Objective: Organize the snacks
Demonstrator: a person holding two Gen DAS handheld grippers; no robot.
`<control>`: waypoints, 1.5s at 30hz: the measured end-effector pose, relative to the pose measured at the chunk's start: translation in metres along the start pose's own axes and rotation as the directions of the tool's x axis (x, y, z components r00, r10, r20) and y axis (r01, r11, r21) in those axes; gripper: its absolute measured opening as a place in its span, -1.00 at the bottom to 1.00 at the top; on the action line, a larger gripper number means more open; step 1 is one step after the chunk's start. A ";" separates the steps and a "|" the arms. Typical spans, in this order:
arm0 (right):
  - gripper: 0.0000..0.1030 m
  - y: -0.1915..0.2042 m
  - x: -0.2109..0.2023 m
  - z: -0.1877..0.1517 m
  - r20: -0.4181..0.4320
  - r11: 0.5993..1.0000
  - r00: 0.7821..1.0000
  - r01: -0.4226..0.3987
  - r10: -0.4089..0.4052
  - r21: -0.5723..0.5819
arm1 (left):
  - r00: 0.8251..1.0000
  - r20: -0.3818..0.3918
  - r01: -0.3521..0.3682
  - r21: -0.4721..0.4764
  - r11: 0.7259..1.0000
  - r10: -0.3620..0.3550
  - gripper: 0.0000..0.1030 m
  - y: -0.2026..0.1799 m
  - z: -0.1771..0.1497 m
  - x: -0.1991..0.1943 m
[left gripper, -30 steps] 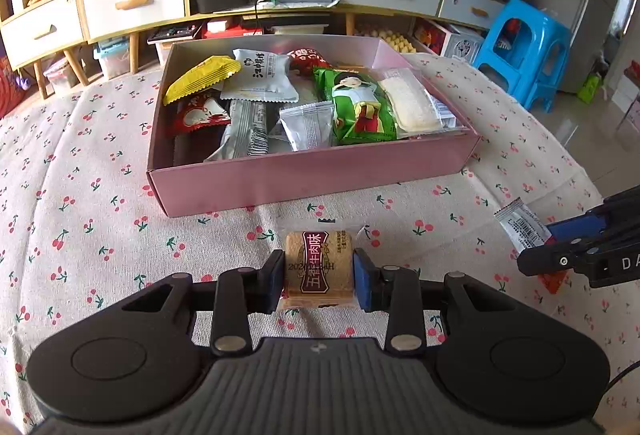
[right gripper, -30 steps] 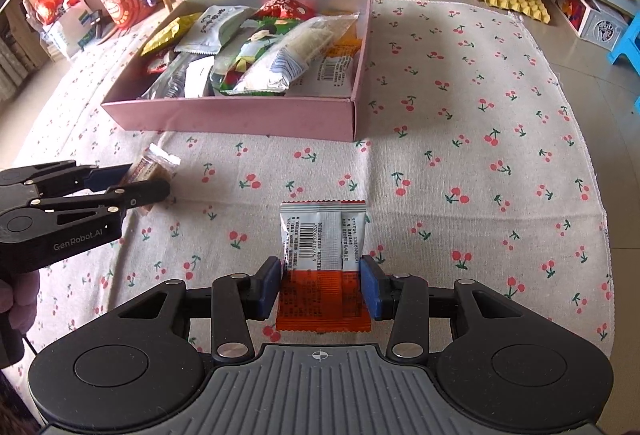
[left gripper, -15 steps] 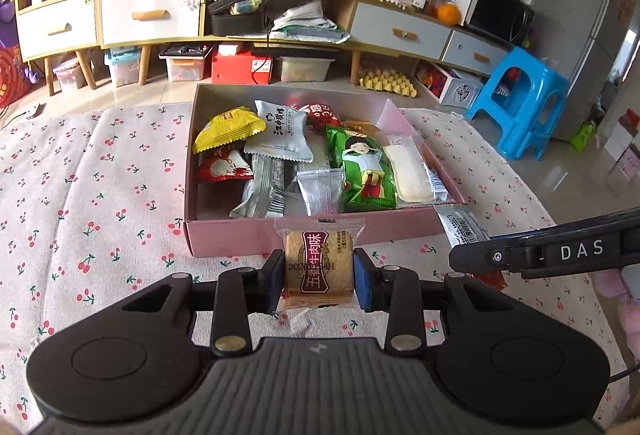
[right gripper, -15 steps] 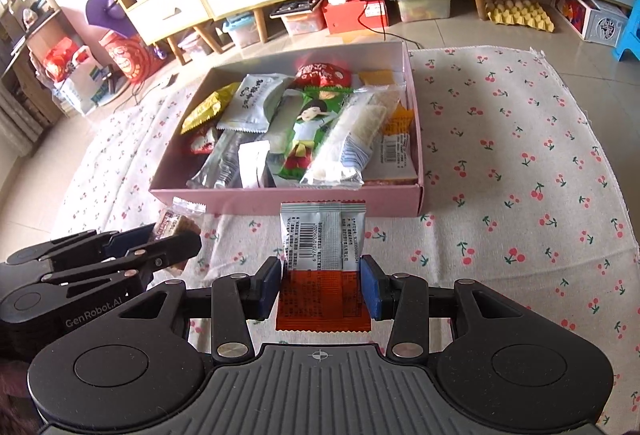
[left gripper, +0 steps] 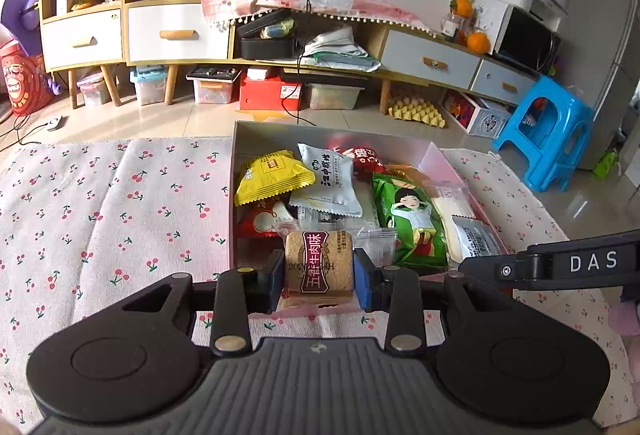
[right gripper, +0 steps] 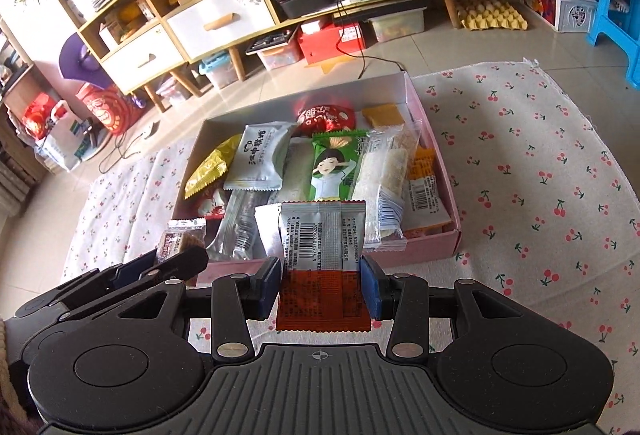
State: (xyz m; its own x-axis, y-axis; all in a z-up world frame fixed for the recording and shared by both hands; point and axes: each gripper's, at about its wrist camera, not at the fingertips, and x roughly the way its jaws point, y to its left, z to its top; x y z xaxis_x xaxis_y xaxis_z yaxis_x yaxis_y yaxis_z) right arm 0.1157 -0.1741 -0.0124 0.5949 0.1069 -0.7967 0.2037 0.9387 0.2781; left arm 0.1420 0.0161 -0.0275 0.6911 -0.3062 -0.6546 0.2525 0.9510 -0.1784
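Both jaws loaded, carried up to the near edge of the pink box.

Left gripper (left gripper: 319,277): I had its jaws clamped on a clear-wrapped brown biscuit pack (left gripper: 319,263), held at the near-left corner of the pink box (right gripper: 434,249). Right gripper (right gripper: 320,287): jaws clamped on a silver-and-orange sachet (right gripper: 322,255), barcode side up, just short of the near wall. The box sat on the cherry-print cloth (right gripper: 520,171) and was already crowded: yellow packet (left gripper: 272,175), white pouch (left gripper: 328,179), green packet (left gripper: 412,219). Step in hand, as I judged it: transport to drop-off. Next move calls for carrying each pack past the near wall, then opening over a gap, one hand at a time so the grippers, close together, do not clash.
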 end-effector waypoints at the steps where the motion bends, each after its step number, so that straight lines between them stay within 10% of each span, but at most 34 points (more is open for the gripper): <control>1: -0.21 0.001 0.002 0.003 0.000 1.000 1.000 0.004 -0.004 0.007 | 1.000 0.005 -0.004 -0.010 1.000 0.004 -0.37 0.002 0.001 0.003; 17: -0.17 0.012 0.044 0.030 0.086 0.996 0.992 -0.094 0.093 0.007 | 0.998 0.041 -0.049 0.001 0.999 0.049 -0.31 0.003 -0.002 0.019; 22: 0.29 0.007 0.047 0.031 0.063 0.995 0.994 -0.093 0.091 0.031 | 0.996 0.057 -0.075 0.005 0.997 0.074 0.13 0.001 0.000 0.013; 32: 0.49 -0.007 0.005 0.028 0.099 0.998 0.994 -0.054 0.051 0.024 | 0.993 0.035 -0.115 -0.014 0.993 0.116 0.83 -0.007 -0.003 -0.011; 45: 0.64 -0.018 -0.044 0.001 0.061 1.000 0.998 0.019 -0.017 -0.024 | 0.975 -0.074 -0.211 -0.037 0.977 0.208 0.98 -0.010 -0.012 -0.043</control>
State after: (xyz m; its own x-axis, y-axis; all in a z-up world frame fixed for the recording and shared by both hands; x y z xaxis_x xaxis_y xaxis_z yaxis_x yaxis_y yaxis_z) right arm 0.0865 -0.1965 0.0180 0.6374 0.0705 -0.7673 0.1962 0.9481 0.2501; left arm 0.1015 0.0201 -0.0069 0.6764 -0.0979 -0.7300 0.0755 0.9951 -0.0636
